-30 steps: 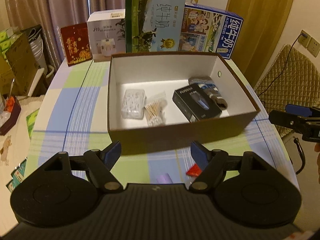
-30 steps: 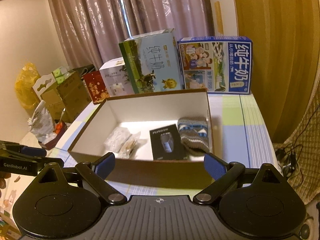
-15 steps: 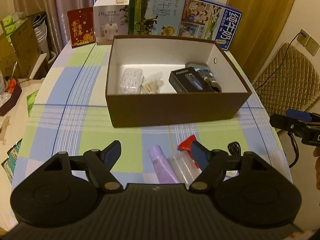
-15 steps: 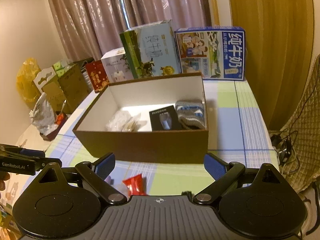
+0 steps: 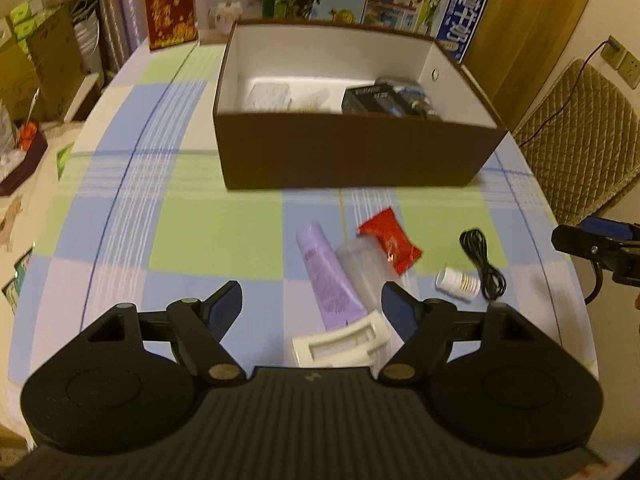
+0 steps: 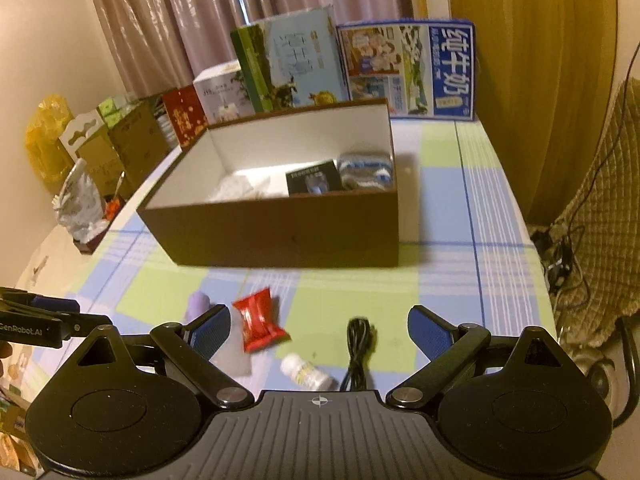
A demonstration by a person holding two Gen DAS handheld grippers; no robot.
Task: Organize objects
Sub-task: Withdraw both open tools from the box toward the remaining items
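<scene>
A brown open box holds a black packet, grey socks and white bags. In front of it on the checked cloth lie a purple tube, a clear bottle, a red packet, a small white bottle, a coiled black cable and a white plastic piece. My left gripper hangs open above the tube and white piece. My right gripper is open over the cable and small bottle.
Milk cartons and smaller boxes stand behind the brown box. A quilted chair is at the table's right side. Cardboard boxes and bags stand on the floor to the left.
Both grippers have pulled back from the box towards the table's near edge, bringing the loose items in front of the box into view. Both stayed open.
</scene>
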